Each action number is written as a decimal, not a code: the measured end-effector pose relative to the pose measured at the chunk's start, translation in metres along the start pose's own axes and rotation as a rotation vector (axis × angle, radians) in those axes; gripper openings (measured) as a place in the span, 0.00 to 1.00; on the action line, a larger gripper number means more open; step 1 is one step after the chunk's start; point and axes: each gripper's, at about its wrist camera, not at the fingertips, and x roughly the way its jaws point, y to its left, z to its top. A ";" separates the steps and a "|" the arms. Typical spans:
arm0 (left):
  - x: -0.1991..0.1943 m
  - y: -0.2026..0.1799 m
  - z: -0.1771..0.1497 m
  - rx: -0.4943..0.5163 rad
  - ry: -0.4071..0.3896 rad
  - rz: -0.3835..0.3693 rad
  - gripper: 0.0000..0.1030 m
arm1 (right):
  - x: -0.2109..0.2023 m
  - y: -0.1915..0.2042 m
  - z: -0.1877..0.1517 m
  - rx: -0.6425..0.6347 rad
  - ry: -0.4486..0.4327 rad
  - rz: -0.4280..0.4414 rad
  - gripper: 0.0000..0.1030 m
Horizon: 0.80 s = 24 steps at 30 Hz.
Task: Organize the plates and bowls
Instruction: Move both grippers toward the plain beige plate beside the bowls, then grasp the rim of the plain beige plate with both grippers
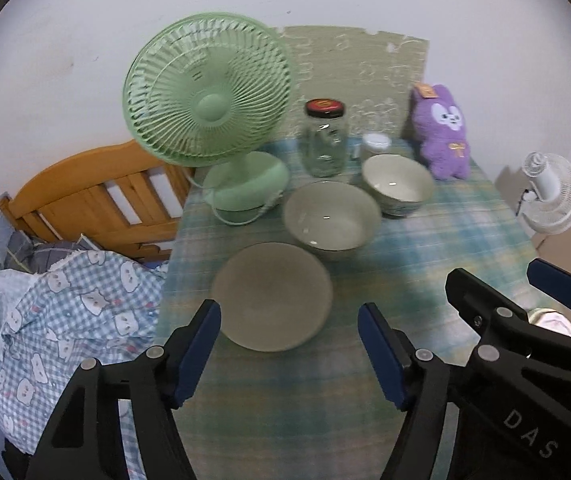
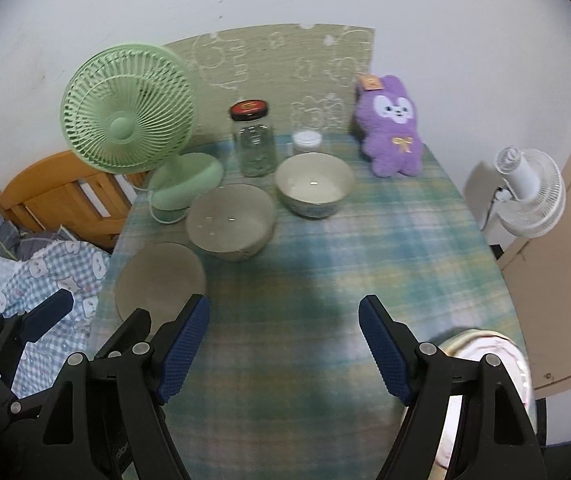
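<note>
A flat grey plate (image 1: 273, 296) lies near the left edge of the checked tablecloth (image 1: 465, 232). Behind it stands a grey-green bowl (image 1: 331, 220), and further back a white bowl (image 1: 397, 184) with a blue pattern outside. My left gripper (image 1: 289, 320) hovers open over the plate's near rim, pads apart from it. My right gripper (image 2: 285, 312) is open over bare cloth, nothing between its fingers. The same grey plate (image 2: 157, 276), grey-green bowl (image 2: 229, 220) and white bowl (image 2: 313, 188) lie ahead and left of it. A pink-and-white plate (image 2: 485, 344) sits partly hidden under its right finger.
At the back stand a green desk fan (image 1: 209, 108), a glass jar (image 1: 324, 140) with a black lid, a small white tub (image 1: 376, 142) and a purple plush (image 1: 443, 132). A white fan (image 1: 551, 192) is off the right edge. Bedding (image 1: 65, 312) and a wooden headboard (image 1: 97, 192) lie left.
</note>
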 end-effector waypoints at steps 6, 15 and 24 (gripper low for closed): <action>0.030 0.024 0.004 -0.010 0.030 -0.001 0.66 | 0.032 0.029 0.009 -0.003 0.036 0.020 0.69; 0.087 0.052 0.006 -0.037 0.083 0.008 0.57 | 0.093 0.048 0.016 0.012 0.099 0.023 0.58; 0.132 0.069 -0.002 -0.042 0.117 0.035 0.47 | 0.147 0.060 0.010 0.030 0.174 0.041 0.46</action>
